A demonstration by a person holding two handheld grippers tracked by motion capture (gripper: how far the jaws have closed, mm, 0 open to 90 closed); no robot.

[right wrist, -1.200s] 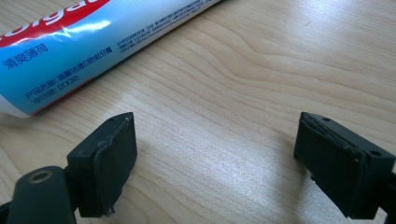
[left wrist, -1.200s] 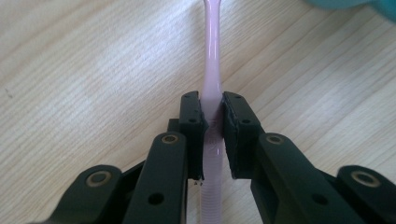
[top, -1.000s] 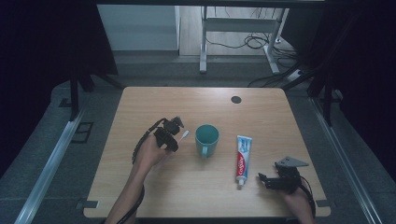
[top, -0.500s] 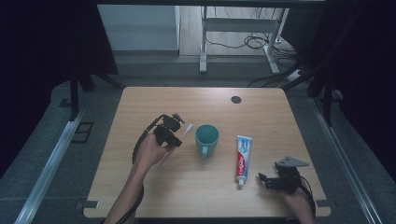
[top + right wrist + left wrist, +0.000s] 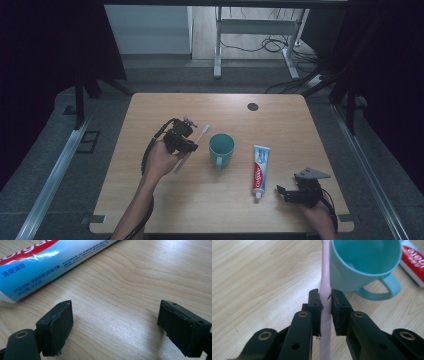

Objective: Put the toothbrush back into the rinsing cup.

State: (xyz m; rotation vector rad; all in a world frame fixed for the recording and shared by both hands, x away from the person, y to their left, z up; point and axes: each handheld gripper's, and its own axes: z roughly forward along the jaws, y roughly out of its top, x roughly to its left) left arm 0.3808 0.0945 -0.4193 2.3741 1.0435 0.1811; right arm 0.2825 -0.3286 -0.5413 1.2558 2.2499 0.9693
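Observation:
A pink toothbrush (image 5: pixel 325 277) is clamped by its handle in my left gripper (image 5: pixel 325 305), held above the table just left of a teal mug (image 5: pixel 221 148). In the high view the toothbrush (image 5: pixel 200 135) tilts with its head up toward the mug, and the left gripper (image 5: pixel 186 145) sits beside the mug's left side. The mug (image 5: pixel 364 262) stands upright, its handle toward the person. A toothpaste tube (image 5: pixel 259 165) lies flat right of the mug. My right gripper (image 5: pixel 284 192) rests low near the tube's cap end, jaws wide apart with bare wood between them (image 5: pixel 115 327); the tube (image 5: pixel 47 262) lies ahead to the left.
The wooden table (image 5: pixel 150 200) has a small dark round hole (image 5: pixel 252 106) near its far right. Beyond the far edge stand metal table legs and cables (image 5: pixel 270 45) on the floor. Dark curtains close in on both sides.
The left gripper has carried the toothbrush slightly right and up, toward the mug's rim. The right gripper has stayed put.

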